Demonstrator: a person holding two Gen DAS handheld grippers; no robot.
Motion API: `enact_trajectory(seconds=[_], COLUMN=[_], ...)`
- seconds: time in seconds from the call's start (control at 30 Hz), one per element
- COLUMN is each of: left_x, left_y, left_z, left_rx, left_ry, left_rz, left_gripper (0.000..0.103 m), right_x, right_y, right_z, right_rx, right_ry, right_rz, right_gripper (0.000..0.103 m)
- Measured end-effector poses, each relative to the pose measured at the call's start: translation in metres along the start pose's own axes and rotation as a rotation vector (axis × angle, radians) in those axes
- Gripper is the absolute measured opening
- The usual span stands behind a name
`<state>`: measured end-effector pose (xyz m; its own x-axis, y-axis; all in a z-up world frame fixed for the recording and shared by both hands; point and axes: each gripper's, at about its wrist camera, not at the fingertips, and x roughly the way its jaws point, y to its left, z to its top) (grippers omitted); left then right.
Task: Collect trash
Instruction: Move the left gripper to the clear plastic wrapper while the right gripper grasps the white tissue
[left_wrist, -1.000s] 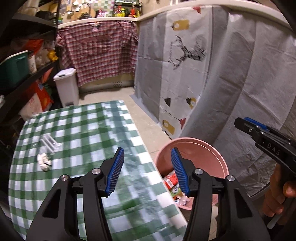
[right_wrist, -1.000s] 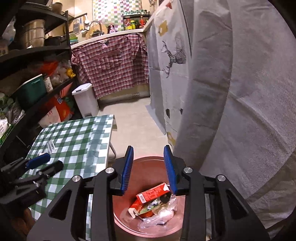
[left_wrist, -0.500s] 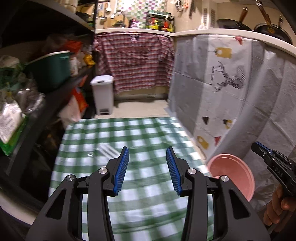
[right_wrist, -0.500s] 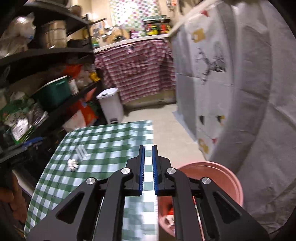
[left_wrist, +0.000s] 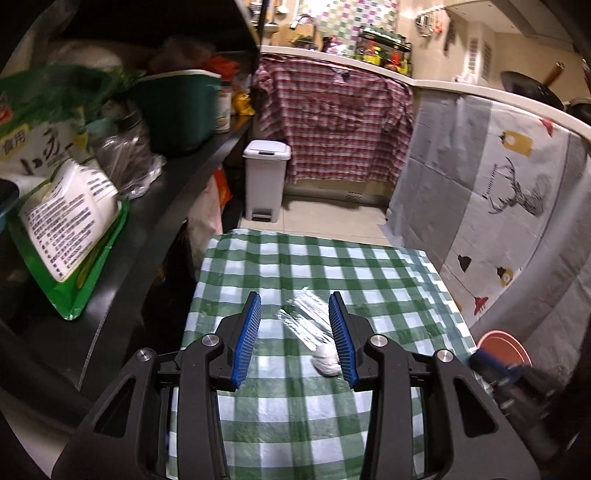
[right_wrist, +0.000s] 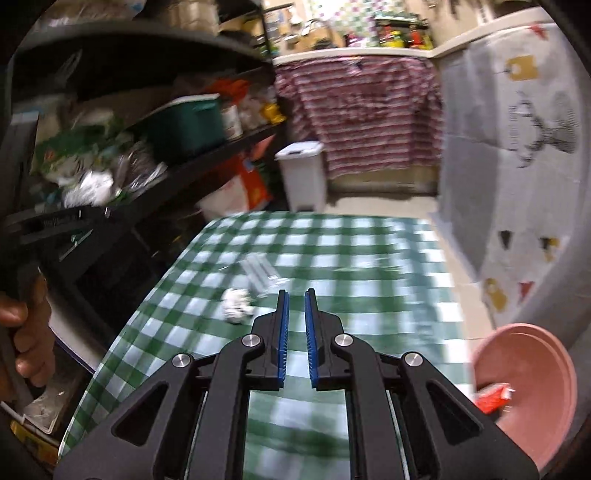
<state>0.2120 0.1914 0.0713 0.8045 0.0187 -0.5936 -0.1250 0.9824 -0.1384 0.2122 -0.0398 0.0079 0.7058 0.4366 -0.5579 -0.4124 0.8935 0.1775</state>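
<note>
A home kitchen, cramped and lived-in. Straight ahead beyond the jaws, a counter (left_wrist: 369, 68) crowded with bottles and jars, backed by coloured checker tiles (left_wrist: 343, 18), with a plaid cloth (left_wrist: 332, 122) hung below as a curtain. Ahead on the floor, a white pedal bin (left_wrist: 266, 177). Left of the jaws, dark shelving (left_wrist: 184, 173) stuffed with food packets, a green tub (left_wrist: 181, 107) and jars. Right of the jaws, a grey cloth with a deer print (left_wrist: 517, 192) draped under another counter, a dark pan (left_wrist: 532, 86) sitting on top. Directly beneath the jaws, a small table in green gingham oilcloth (left_wrist: 351, 269); low to the right, a pink basin (right_wrist: 532, 384) on the tiled floor.
</note>
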Motion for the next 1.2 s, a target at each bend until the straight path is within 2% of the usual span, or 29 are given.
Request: enact_trajectory(seconds=[0.13, 0.27, 0.33, 0.37, 0.67, 0.7, 0.73, 0.83, 1.03, 1.2], left_x=[0.004, 0.004, 0.005, 0.006, 0.012, 0.012, 0.013, 0.015, 0.027, 0.042], left_y=[0.013, 0.023, 0.027, 0.029, 0.038, 0.039, 0.039, 0.036, 0.032, 0.022], left_z=[0.002, 0.004, 0.005, 0.005, 0.001, 0.001, 0.001, 0.001, -0.003, -0.011], left_rx=[-0.036, -0.052, -0.063, -0.068, -0.074, -0.077, -0.078, -0.074, -0.085, -0.08], left_ry=[0.009, -0.003, -0.001, 0.001, 0.016, 0.017, 0.018, 0.02, 0.05, 0.092], left_rz=[-0.001, -0.003, -0.011, -0.015, -0.019, -0.022, -0.024, -0.023, -0.024, -0.033], left_gripper=[0.038, 0.038, 0.038, 0.038, 0.038, 0.038, 0.038, 0.038, 0.038, 0.038], right_x=[0.048, 0.092, 0.11, 0.117, 0.145, 0.145, 0.144, 0.139, 0.105, 0.061], right_y=[0.017, 0.03, 0.037, 0.039, 0.048, 0.047, 0.046, 0.042, 0.023, -0.003], right_z=[-0.002, 0.0, 0.001, 0.001, -0.005, -0.005, -0.005, -0.006, -0.001, 0.006], right_rx=[0.03, 0.026, -0.001, -0.013, -0.087, -0.086, -0.083, -0.079, -0.072, -0.07], right_ry=[0.057, 0.126, 0.153, 0.168, 0.248, 0.246, 0.246, 0.255, 0.248, 0.259], right_rz=[0.043, 0.048, 0.044, 0.046, 0.015, 0.016, 0.019, 0.029, 0.046, 0.069], right_gripper=[0.035, 0.037, 0.049, 0.051, 0.048, 0.042, 0.031, 0.018, 0.016, 0.016])
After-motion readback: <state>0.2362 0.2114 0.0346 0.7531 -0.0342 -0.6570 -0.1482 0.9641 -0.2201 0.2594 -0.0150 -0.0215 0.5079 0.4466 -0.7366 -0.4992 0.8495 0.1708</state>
